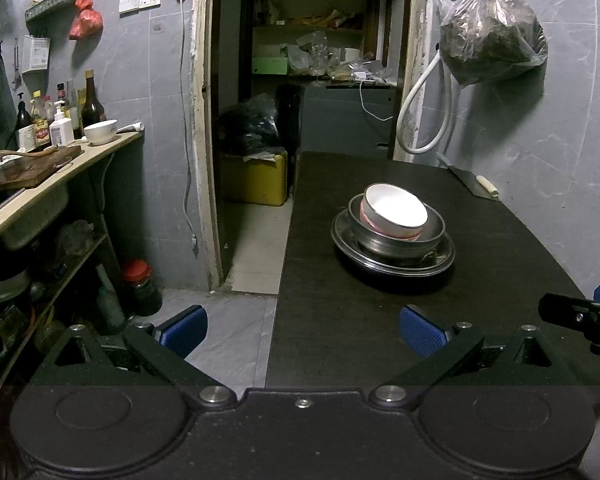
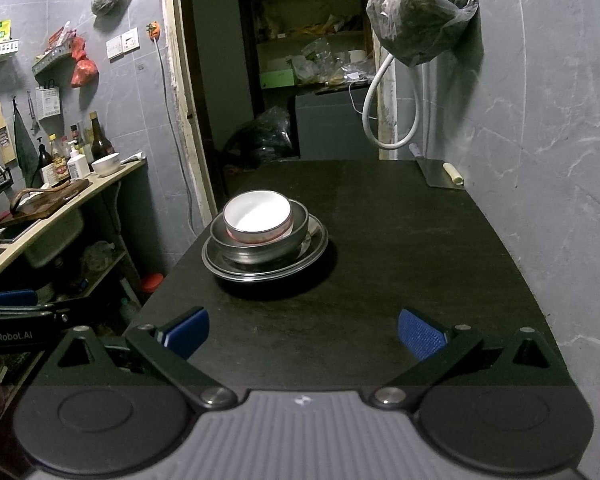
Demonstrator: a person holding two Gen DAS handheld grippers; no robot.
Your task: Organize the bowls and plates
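Note:
A stack stands on the dark table [image 1: 340, 320] [image 2: 400, 240]. A white bowl [image 1: 396, 210] [image 2: 257, 213] with a pink band sits tilted inside a steel bowl [image 1: 400, 240] [image 2: 260, 246], which rests on steel plates [image 1: 380, 266] [image 2: 260, 270]. My left gripper [image 1: 302, 330] is open and empty, hanging near the table's left edge, short of the stack. Also open and empty, my right gripper [image 2: 303, 332] hovers over the near table, with the stack ahead to the left.
A cleaver [image 1: 472, 180] [image 2: 440, 174] lies at the table's far right by the wall. A counter [image 1: 60, 168] with bottles, a cutting board and another white bowl [image 1: 100, 132] [image 2: 106, 165] runs along the left. A doorway opens behind the table.

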